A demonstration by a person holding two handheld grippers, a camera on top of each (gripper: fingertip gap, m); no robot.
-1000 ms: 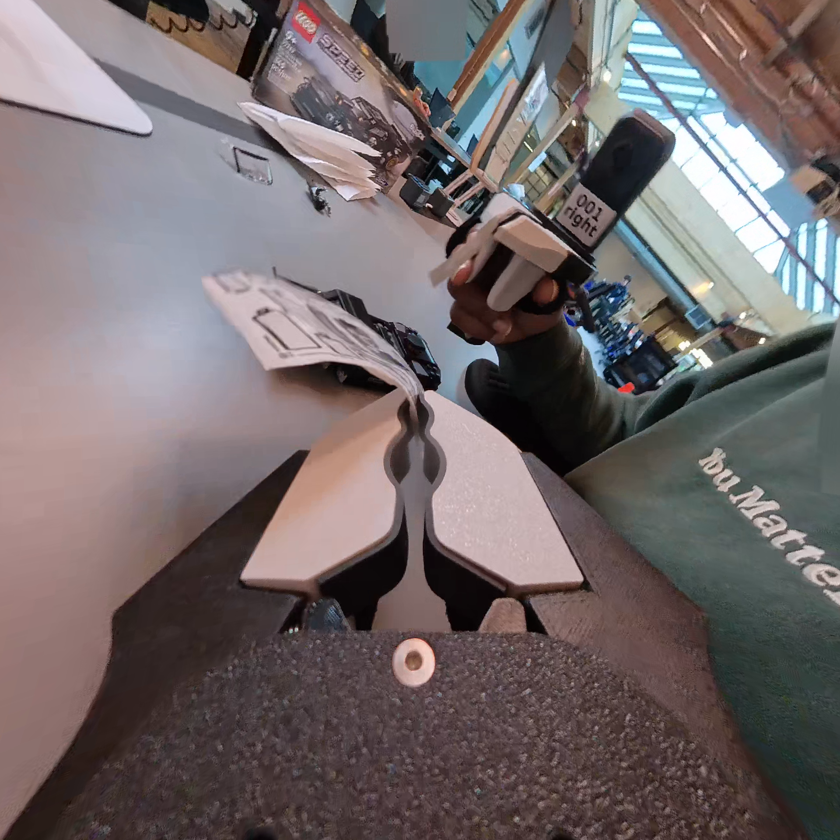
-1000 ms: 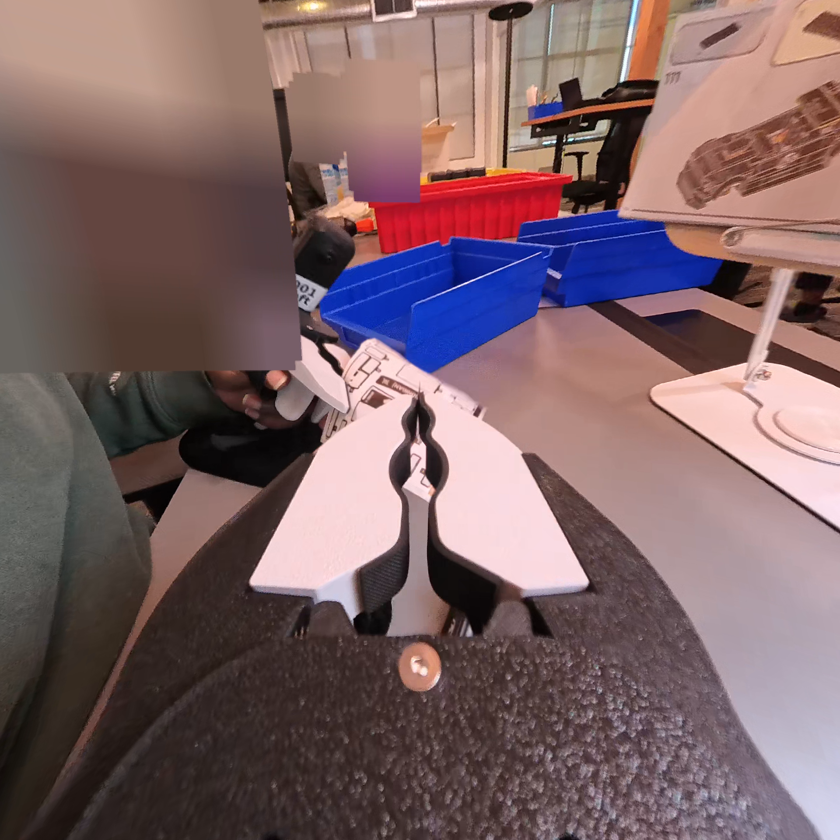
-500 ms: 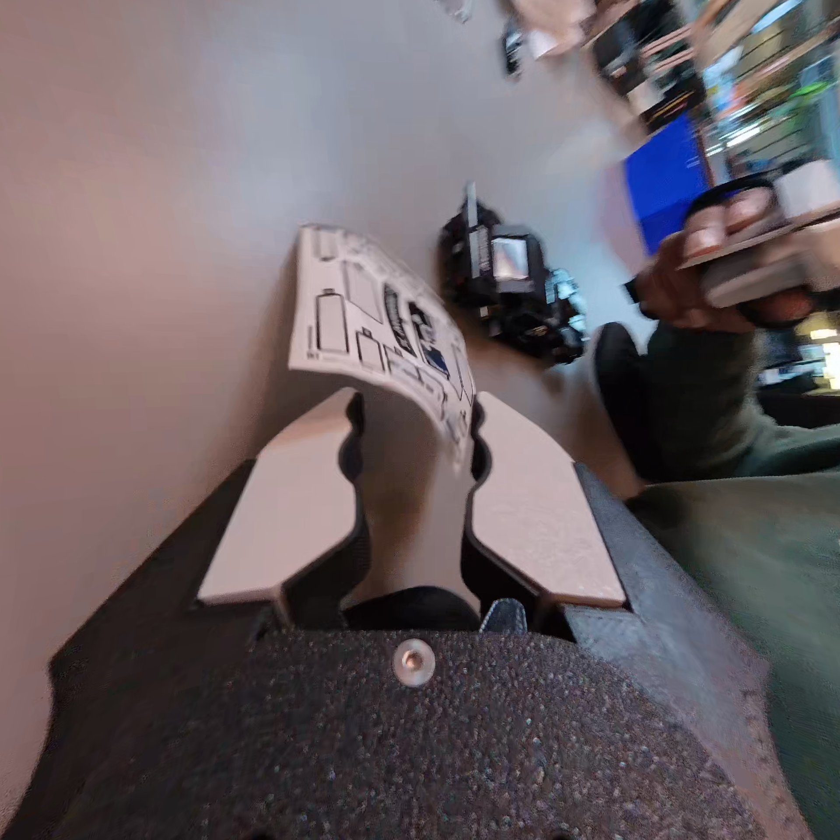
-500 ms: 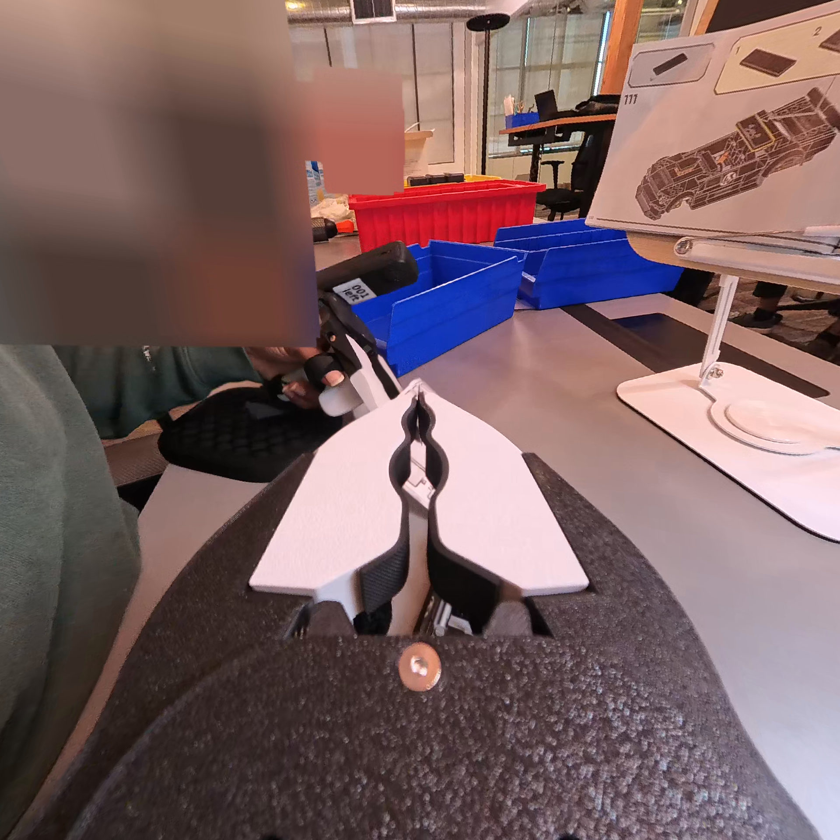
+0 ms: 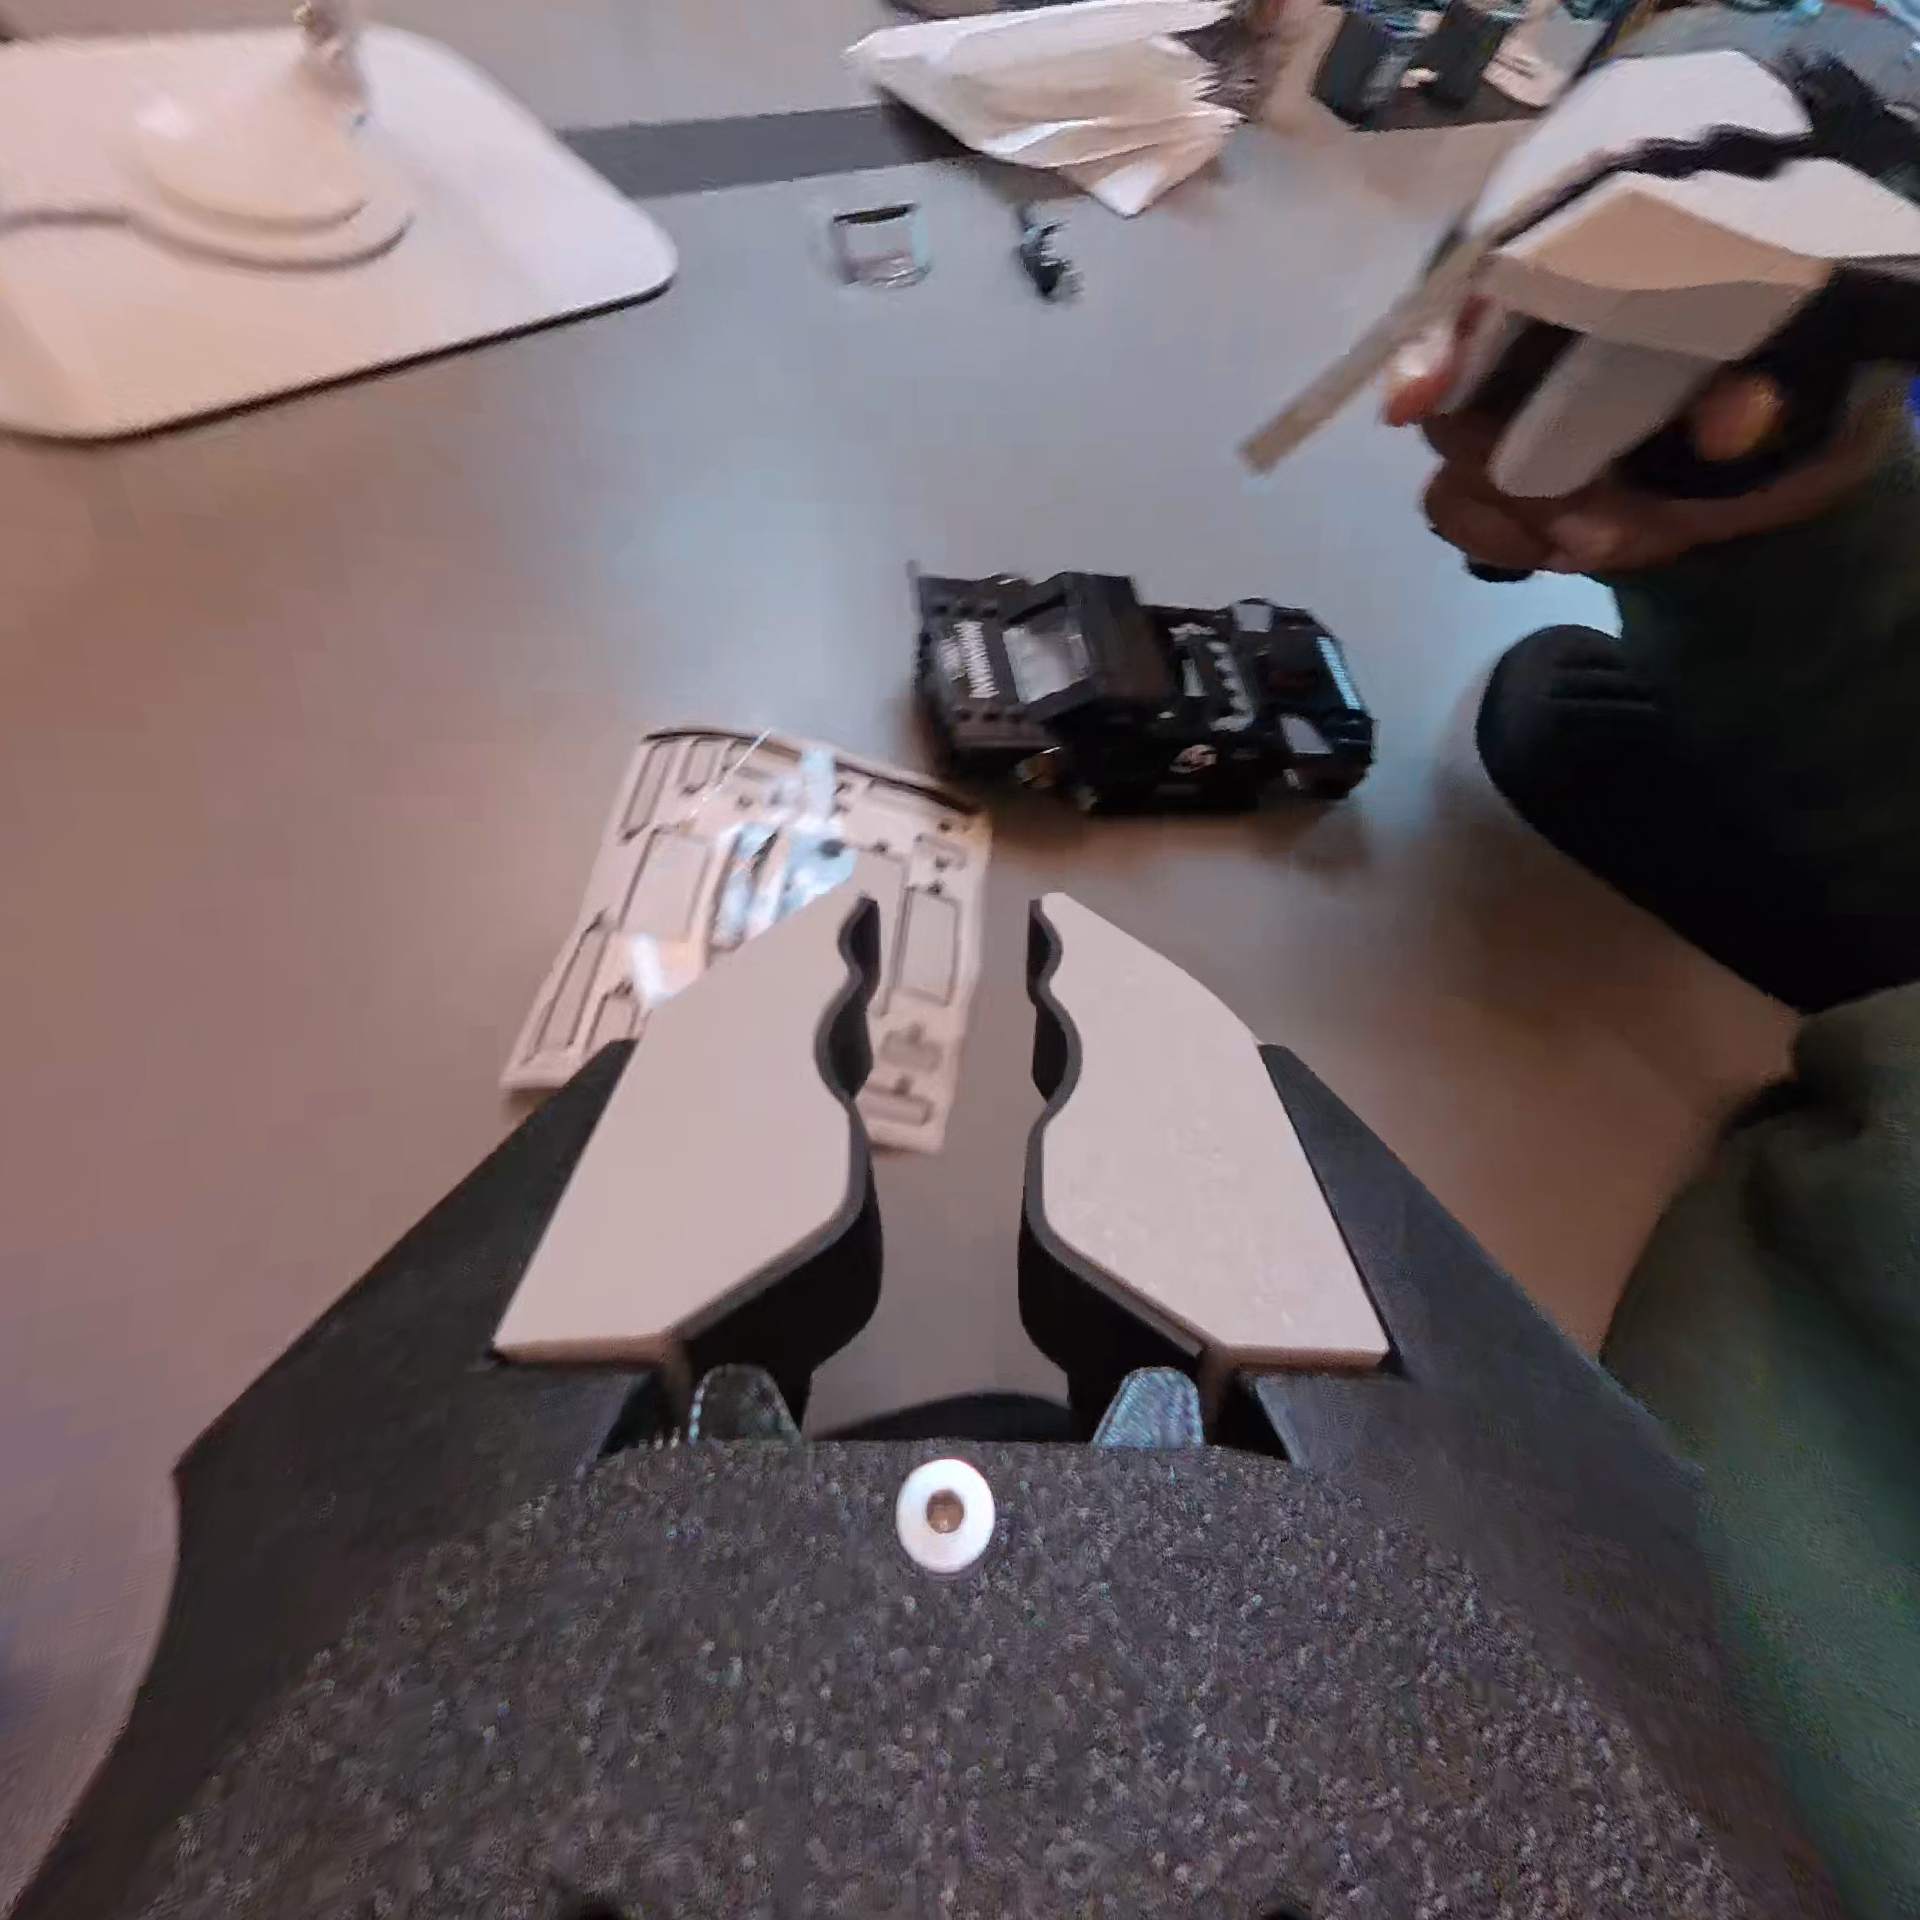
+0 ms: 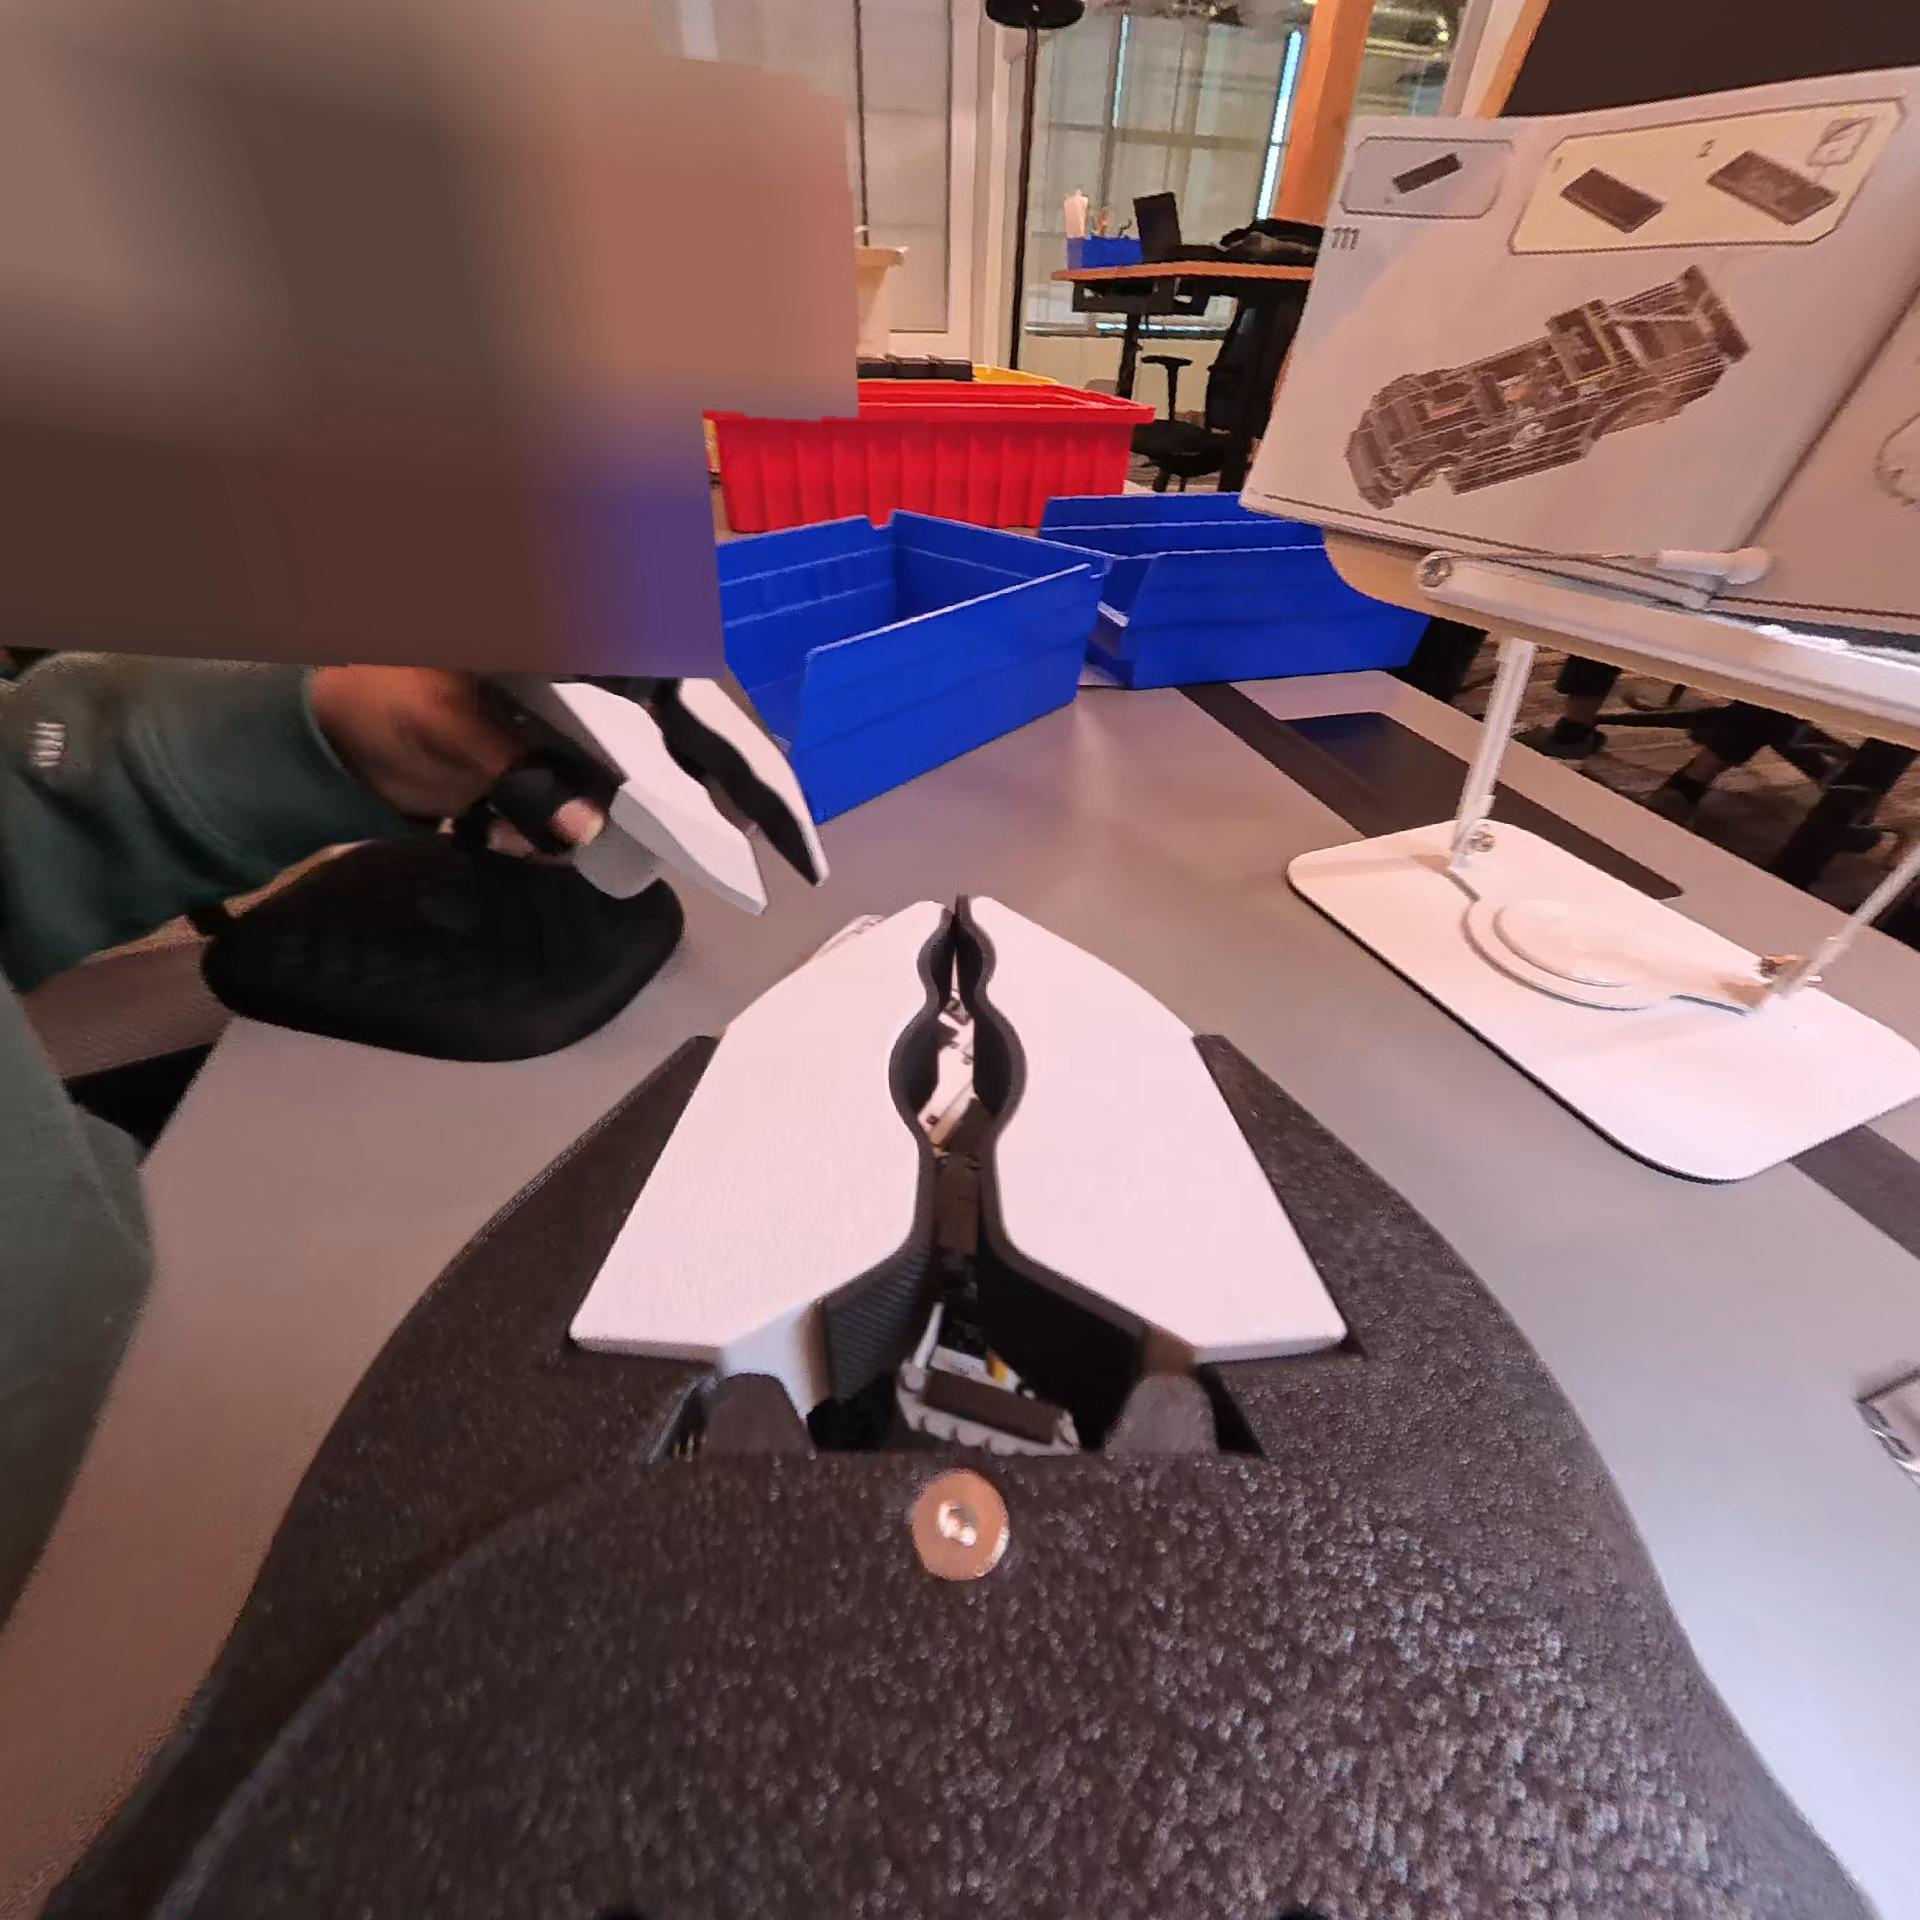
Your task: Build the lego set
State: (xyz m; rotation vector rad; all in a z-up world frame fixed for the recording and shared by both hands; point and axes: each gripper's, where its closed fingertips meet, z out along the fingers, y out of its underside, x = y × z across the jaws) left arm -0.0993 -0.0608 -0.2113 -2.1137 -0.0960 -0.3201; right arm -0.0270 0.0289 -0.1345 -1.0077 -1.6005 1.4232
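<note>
The left gripper (image 5: 951, 914) hangs spread over a flimsy white sticker sheet (image 5: 769, 894) beside the black brick car (image 5: 1132, 696). The right gripper (image 6: 956, 914), fingers together, pinches something thin; I'd lift the stiff, snap-apart car by its sides.

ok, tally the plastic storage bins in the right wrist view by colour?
Blue open-front plastic bins: 2
Red ribbed plastic bin: 1
Total: 3
A yellow edge behind the red one is too hidden to count.
</note>
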